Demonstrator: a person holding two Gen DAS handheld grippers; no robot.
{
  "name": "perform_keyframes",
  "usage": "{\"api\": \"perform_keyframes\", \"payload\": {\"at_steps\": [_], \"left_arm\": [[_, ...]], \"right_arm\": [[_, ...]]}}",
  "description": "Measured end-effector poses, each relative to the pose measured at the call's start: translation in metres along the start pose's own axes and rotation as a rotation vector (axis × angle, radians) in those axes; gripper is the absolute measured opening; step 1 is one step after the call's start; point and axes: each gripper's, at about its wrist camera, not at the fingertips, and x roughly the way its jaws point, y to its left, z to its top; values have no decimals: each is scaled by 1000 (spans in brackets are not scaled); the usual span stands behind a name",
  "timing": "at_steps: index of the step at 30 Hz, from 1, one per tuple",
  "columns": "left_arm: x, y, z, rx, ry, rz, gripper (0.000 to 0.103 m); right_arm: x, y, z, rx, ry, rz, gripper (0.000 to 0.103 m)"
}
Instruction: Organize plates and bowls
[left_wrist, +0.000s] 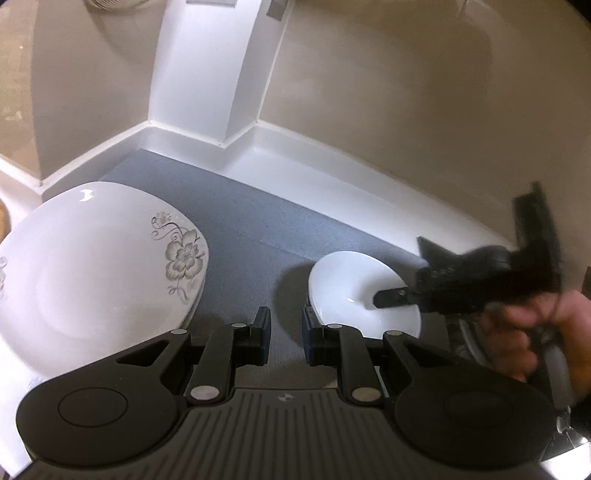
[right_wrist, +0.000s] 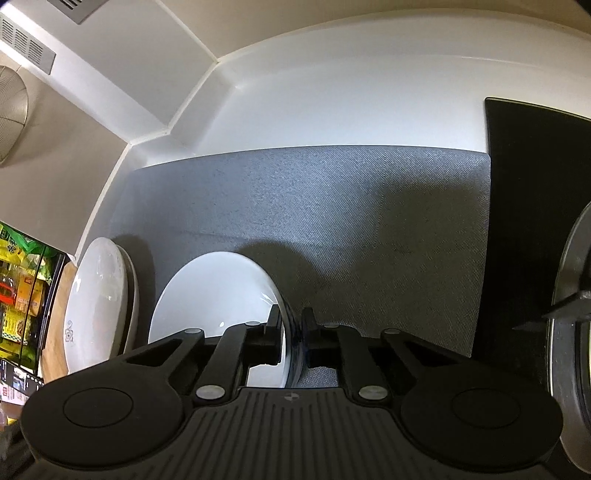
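- My right gripper (right_wrist: 291, 332) has its jaws clamped on the rim of the white bowl (right_wrist: 218, 295): one pad sits inside the bowl, the other on its outer wall.
- The bowl's hollow opens to the left of those jaws, over the grey mat (right_wrist: 332, 206).
- Left of the bowl, apart from it, stand the stacked plates (right_wrist: 99, 295), the front one with a flower print near its rim.
- To the right of the jaws the mat gives way to a black hob surface (right_wrist: 532, 221).
- My left gripper (left_wrist: 286, 332) holds nothing; its jaws stand a little apart over bare mat.
- Just right of them is the same bowl, close by the right finger.
- Just left of them is the flowered plate (left_wrist: 92, 273).
- Beyond the bowl, a hand (left_wrist: 524, 332) carries the blurred right gripper.
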Motion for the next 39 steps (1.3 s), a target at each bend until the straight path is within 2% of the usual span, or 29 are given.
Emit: {"api": "perform_keyframes", "payload": {"at_steps": [4, 11, 29, 35, 39], "left_arm": [[21, -5, 14, -5, 46, -12, 19], [47, -18, 20, 41, 115, 8, 20], [82, -24, 25, 63, 185, 2, 19], [90, -29, 22, 89, 203, -3, 11], [92, -29, 23, 97, 199, -4, 11]], "right_arm": [[-3, -2, 1, -3, 2, 2, 15], [-15, 13, -6, -105, -30, -54, 16], [-13, 19, -11, -196, -20, -101, 23], [-7, 21, -11, -221, -6, -105, 23], [-6, 24, -11, -230, -6, -86, 9]]}}
